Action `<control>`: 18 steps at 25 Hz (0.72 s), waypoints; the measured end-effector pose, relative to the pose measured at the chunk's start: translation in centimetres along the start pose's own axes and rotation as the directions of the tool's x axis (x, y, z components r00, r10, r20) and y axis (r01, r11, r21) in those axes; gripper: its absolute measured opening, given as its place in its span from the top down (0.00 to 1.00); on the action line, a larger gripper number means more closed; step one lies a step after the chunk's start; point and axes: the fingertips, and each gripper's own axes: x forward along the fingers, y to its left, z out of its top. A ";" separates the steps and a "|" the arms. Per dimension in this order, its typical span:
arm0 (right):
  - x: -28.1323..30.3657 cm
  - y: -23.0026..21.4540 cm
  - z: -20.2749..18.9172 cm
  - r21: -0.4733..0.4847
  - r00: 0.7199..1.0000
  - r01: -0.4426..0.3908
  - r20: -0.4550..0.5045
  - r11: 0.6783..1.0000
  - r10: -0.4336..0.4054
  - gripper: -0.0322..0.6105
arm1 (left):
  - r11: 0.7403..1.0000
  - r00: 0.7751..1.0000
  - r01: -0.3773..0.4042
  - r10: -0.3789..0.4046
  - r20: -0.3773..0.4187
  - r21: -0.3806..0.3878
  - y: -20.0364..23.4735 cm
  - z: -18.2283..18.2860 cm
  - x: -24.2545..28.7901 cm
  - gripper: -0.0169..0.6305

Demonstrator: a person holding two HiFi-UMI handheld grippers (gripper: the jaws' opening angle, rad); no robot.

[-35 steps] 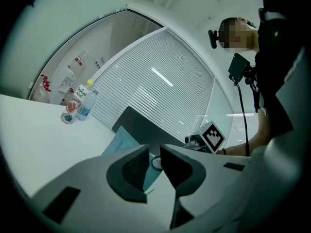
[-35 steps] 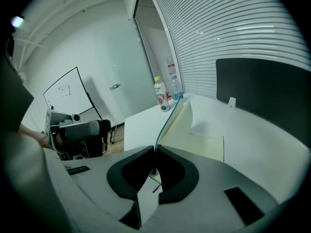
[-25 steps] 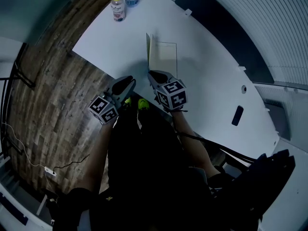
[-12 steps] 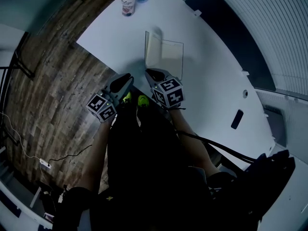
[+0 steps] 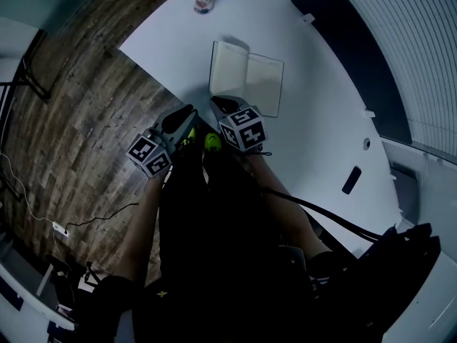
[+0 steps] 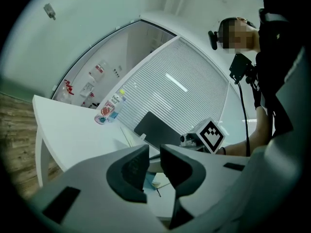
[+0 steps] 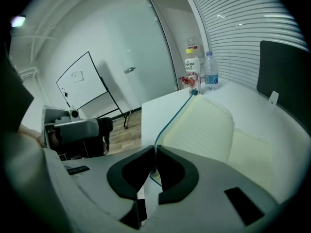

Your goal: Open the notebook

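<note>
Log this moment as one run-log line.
notebook: open on table | right gripper: shut on its cover edge | left gripper: jaws apart, empty

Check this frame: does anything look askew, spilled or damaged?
Nothing stands out. The notebook lies half open on the table, its cover raised only because the right gripper pinches it. Both bottles stand upright, and no spill shows.
</note>
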 end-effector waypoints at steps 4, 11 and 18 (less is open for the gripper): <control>1.3 0.4 -0.4 -0.007 0.999 -0.009 -0.031 1.000 0.009 0.90 | 1.000 1.000 -0.016 0.016 0.001 -0.006 0.9 0.0 -0.9 0.87; 3.5 0.4 -1.5 0.012 0.997 -0.023 -0.070 1.000 0.024 0.90 | 0.999 0.999 -0.037 0.037 0.013 -0.027 2.8 -0.1 -1.8 0.87; 5.4 0.2 -2.4 0.032 0.995 -0.027 -0.100 0.999 0.030 0.90 | 0.998 0.999 -0.048 0.048 0.001 -0.026 4.3 0.0 -2.2 0.87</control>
